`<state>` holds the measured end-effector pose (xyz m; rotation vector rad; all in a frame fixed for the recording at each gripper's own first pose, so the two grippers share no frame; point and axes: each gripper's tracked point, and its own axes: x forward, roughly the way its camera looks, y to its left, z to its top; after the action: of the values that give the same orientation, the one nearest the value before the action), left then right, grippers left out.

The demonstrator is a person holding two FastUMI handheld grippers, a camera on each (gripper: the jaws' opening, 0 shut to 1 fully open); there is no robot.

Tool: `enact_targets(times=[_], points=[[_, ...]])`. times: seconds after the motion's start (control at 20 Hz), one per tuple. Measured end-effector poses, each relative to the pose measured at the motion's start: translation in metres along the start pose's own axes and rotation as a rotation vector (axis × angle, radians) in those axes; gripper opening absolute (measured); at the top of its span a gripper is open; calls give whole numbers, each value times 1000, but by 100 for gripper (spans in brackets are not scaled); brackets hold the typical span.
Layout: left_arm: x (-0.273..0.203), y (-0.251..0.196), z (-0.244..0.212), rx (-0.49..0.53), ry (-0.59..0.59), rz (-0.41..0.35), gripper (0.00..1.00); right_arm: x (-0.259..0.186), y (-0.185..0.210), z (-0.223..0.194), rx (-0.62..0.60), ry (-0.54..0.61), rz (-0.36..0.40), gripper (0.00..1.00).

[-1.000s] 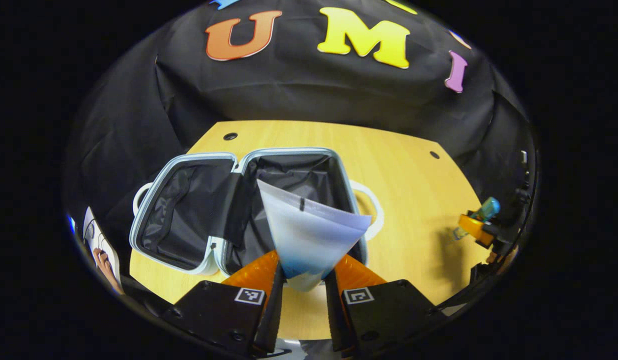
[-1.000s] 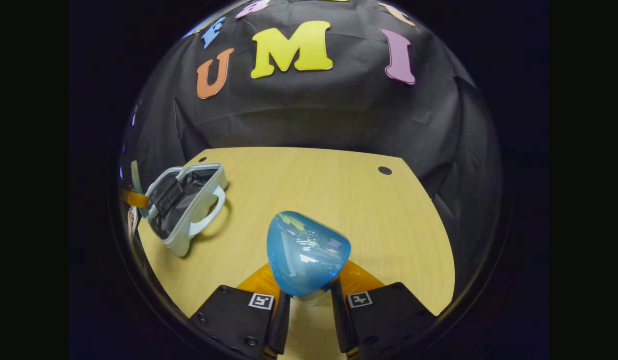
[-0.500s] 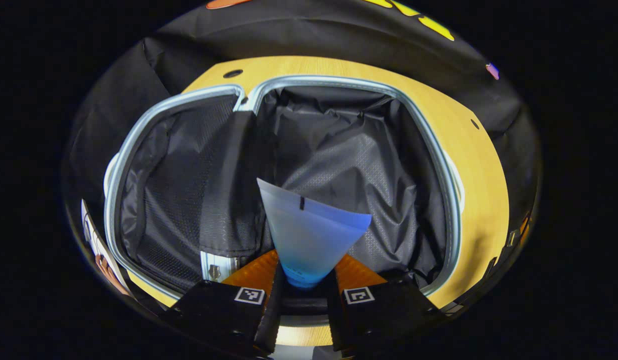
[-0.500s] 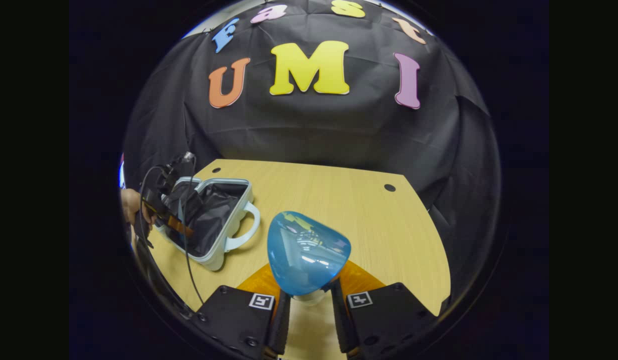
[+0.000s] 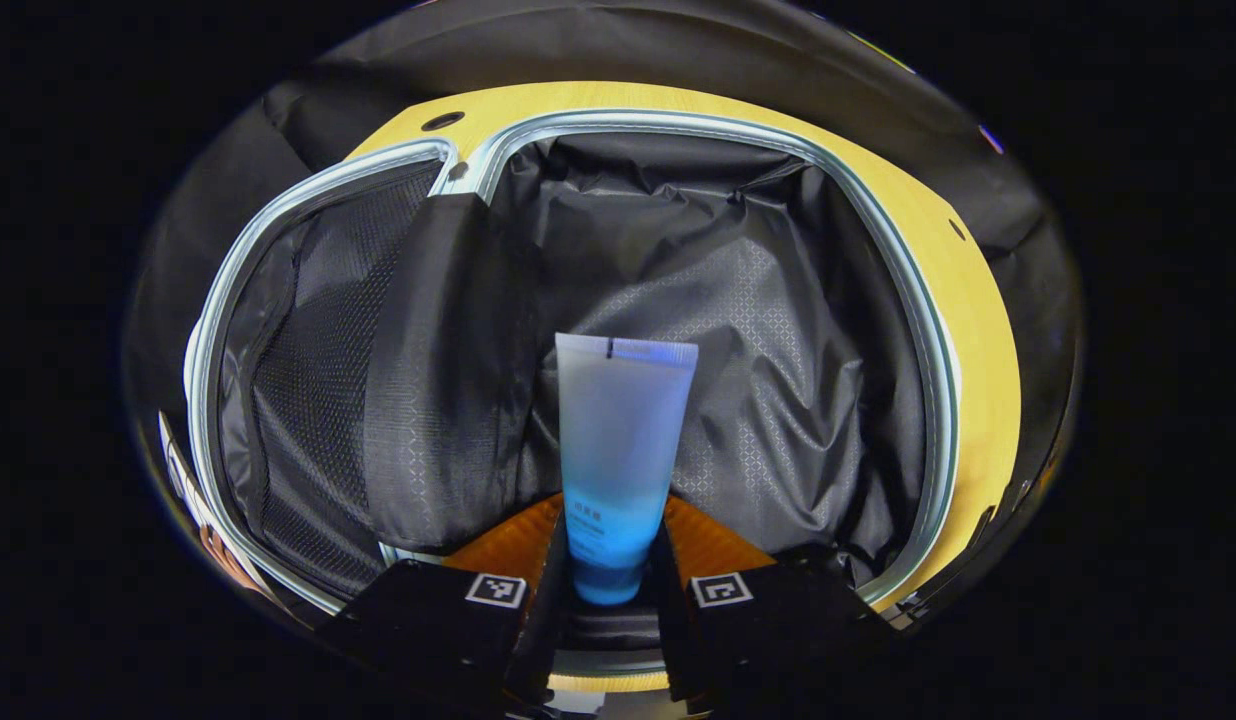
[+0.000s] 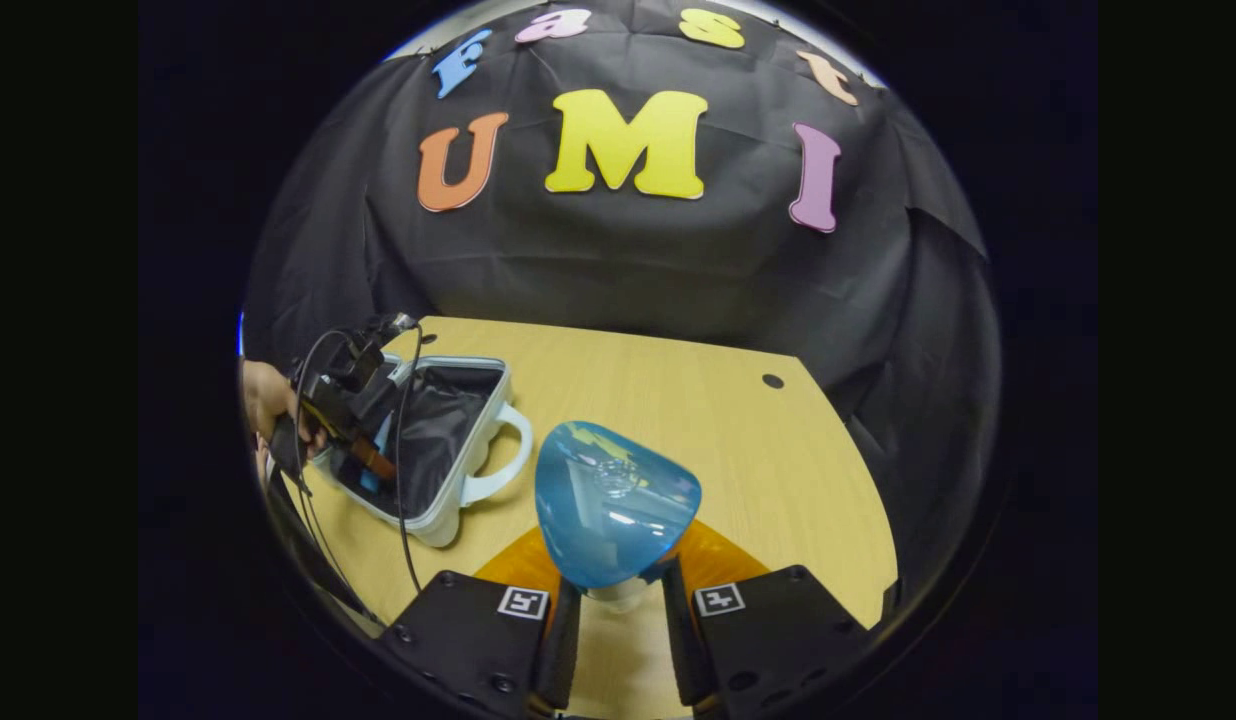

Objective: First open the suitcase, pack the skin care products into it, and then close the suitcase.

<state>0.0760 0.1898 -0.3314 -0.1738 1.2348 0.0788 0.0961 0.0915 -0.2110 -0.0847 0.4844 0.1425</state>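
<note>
Since half a second ago the tube [image 5: 618,450] in my left gripper [image 5: 608,575] has swung from a slanted fan shape to lie straight along the fingers, crimped end pointing away from me. The suitcase lining around it sits a touch closer, and my right gripper has barely shifted.

Nearest to me in the left gripper view, both fingers [image 5: 551,570] pinch the tube at its blue cap end, one on each side. Its pale frosted body reaches out over the black lining of the right-hand half of the open suitcase [image 5: 918,330] — whether it touches the fabric I cannot tell. Left of it, past a dark fabric divider, lies the mesh-lined other half. Beyond the pale rim, a strip of the wooden table [image 5: 978,320] curves around.

In the right gripper view, my right gripper [image 6: 612,600] pinches a rounded blue bottle [image 6: 616,515] between its two fingers, held above the table [image 6: 738,450]. Farther off to the left, the suitcase [image 6: 448,500] lies open on the tabletop with a white handle facing me. My left gripper [image 6: 350,420], cable trailing, is tilted down into it with my hand [image 6: 263,400] behind — a sliver of blue tube [image 6: 381,450] shows inside.
</note>
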Motion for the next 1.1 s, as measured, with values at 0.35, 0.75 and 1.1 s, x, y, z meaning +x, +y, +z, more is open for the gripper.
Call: enact_targets(times=[0.35,0.75,1.1], points=[[-12,-17,5,-18,-33,-79,59,-1,34,8,7,23,39,36],[-121,13,21,38,-516,-137,81,38,160,50,19,91,285,36],[-162,88,-44,-50,-679,-103,86,91,245,-18,23,292,343,36]])
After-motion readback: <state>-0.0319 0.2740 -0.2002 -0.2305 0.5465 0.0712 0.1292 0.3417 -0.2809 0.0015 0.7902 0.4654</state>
